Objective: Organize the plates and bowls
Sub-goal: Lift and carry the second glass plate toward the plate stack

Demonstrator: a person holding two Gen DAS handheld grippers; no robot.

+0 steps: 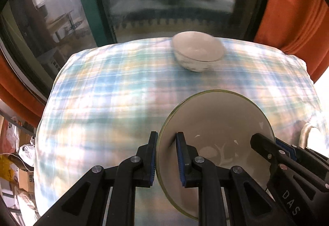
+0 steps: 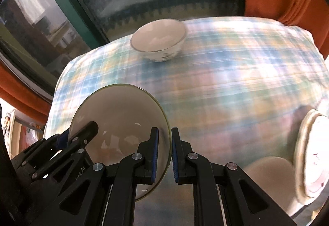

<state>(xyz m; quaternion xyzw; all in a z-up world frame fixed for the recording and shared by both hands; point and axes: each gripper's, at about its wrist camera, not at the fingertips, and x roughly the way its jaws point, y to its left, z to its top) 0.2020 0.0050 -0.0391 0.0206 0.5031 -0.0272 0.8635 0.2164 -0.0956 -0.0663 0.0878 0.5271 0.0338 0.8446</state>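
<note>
While both grippers clamp opposite rim edges of the green-rimmed bowl [image 1: 218, 135], it hangs tilted above the plaid-covered counter [image 1: 115, 90], probably for stability: left gripper [image 1: 167, 156] closed on one edge, right gripper [image 2: 164, 154] on the other. A white bowl [image 2: 159, 41] stands far back. Motion blur obscures the crockery [image 2: 310, 154] at right.

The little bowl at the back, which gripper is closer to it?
Neither clearly: both the left gripper and the right gripper clamp the big bowl at the table's near side, while the little bowl sits far across the checked cloth.
</note>
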